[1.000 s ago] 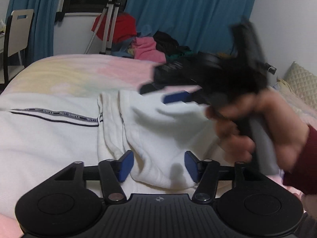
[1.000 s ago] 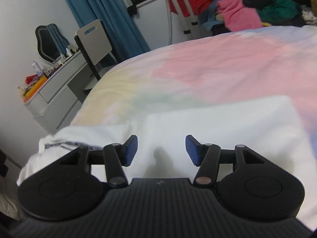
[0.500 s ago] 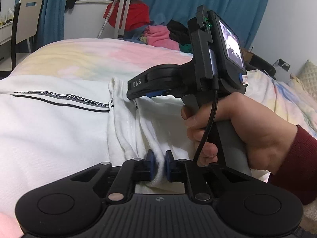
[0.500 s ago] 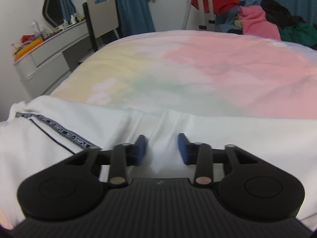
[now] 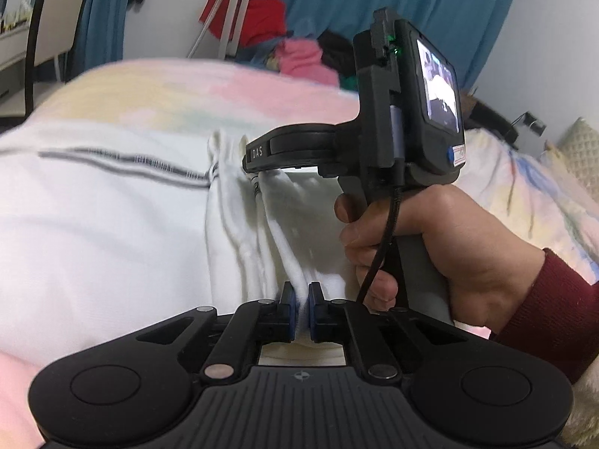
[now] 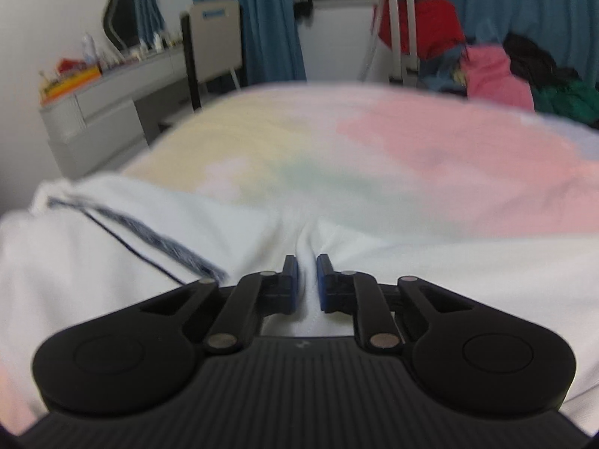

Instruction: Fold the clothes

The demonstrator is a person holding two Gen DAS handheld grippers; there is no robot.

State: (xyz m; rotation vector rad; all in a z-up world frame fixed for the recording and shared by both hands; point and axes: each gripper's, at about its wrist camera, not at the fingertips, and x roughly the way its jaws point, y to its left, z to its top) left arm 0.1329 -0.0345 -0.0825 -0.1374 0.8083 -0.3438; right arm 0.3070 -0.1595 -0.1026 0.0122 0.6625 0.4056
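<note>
A white garment [image 5: 112, 232] with a dark lettered stripe [image 5: 123, 162] lies spread on the pastel bedspread [image 5: 179, 93]. My left gripper [image 5: 301, 308] is shut on a bunched fold at the garment's near edge. A hand in a dark red sleeve [image 5: 430, 247] holds the right gripper body just beyond it, over the same ridge of folds. In the right wrist view the right gripper [image 6: 307, 282] has its jaws closing on a pinched ridge of the white garment [image 6: 112, 269], and the cloth puckers between the blue pads.
A heap of red, pink and dark clothes [image 6: 486, 71] lies past the far end of the bed by a tripod [image 6: 400, 26]. A grey dresser [image 6: 108, 112] and a chair [image 6: 213, 37] stand at the left. Blue curtains hang behind. A quilted pillow [image 5: 576, 149] lies at the right.
Both grippers went from wide open to closed on the white garment's bunched edge. The right gripper came in from blurred motion and settled low over the folds.
</note>
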